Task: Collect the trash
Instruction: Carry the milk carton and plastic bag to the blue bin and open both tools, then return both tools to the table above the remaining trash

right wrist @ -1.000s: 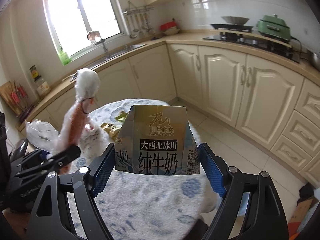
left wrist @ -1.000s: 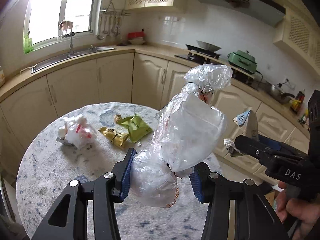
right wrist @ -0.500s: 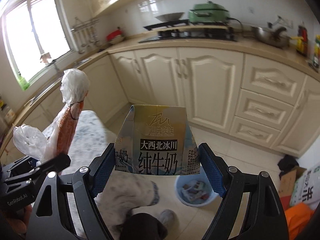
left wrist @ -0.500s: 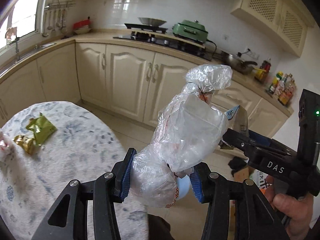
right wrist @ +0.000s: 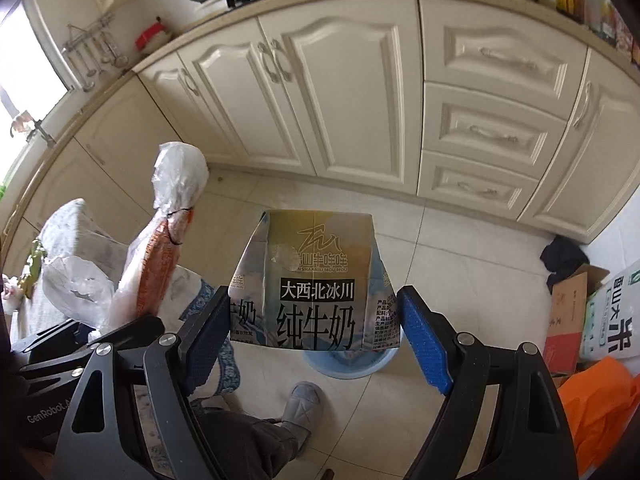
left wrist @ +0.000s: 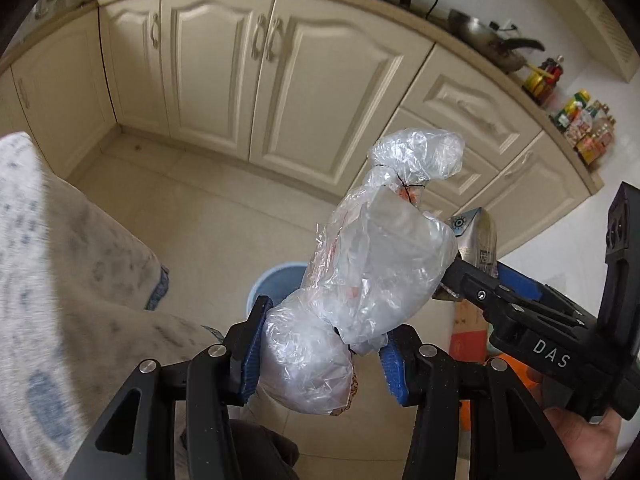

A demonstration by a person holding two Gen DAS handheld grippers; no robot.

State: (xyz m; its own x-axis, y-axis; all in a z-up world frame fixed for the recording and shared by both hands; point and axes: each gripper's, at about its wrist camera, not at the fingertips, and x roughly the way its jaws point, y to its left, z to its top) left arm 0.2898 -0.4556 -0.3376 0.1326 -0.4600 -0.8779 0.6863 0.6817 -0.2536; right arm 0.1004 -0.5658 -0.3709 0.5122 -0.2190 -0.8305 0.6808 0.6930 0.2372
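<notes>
Left gripper: blue pads clamped on tied plastic bag, bag standing up between fingers. Right gripper: pads pressed against sides of milk carton, carton upright. Below and beyond both: blue bin on tiled floor, partly hidden by carton. Left: tablecloth edge. Far: cream cabinets, cardboard box at right.

Cream cabinets ran along the far wall above a pale tiled floor. A wok and bottles sat on the counter at far right. A cardboard box and an orange bag lay near right.
</notes>
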